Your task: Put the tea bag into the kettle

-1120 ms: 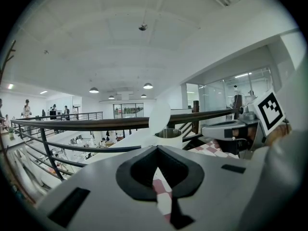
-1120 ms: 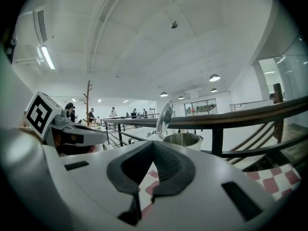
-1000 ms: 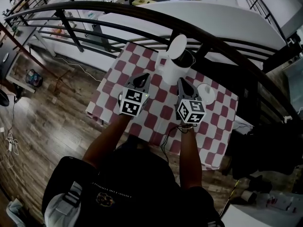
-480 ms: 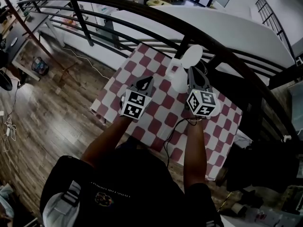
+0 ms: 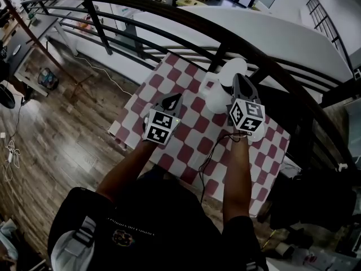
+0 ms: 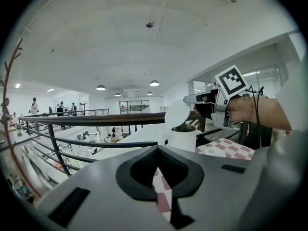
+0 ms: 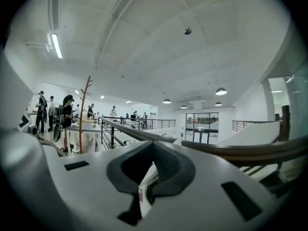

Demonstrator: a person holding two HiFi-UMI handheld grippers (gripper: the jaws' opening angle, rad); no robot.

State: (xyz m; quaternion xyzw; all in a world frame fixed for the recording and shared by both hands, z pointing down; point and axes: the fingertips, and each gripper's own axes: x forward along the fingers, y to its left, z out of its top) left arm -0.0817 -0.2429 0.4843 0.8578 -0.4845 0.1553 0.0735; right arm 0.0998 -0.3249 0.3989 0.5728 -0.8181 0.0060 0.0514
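Seen from above, a person stands at the bottom of the frame with both forearms stretched up toward a counter covered in a red-and-white checked cloth.

At centre left, the left tongs hover above the cloth, closed tight with nothing between them.

At centre right, the right tongs reach further up the frame. They are pinched shut on the tea bag, which shows in the right gripper view as a thin white paper slip with a small red mark, caught between the pads. The rest of the bag is hidden from every view.

Just beneath and beside those tongs stands the white kettle, its round lid tipped open and its mouth uncovered. From the left gripper view, the right tongs sit above and slightly right of that mouth.

Beyond the counter, a dark curved railing crosses the upper frame.

The tea bag looks very light, soft and easily torn, so a gentle pinch on its flat paper edge seems enough. It will likely hang limp and sway, so it probably needs lining up over the opening before release.
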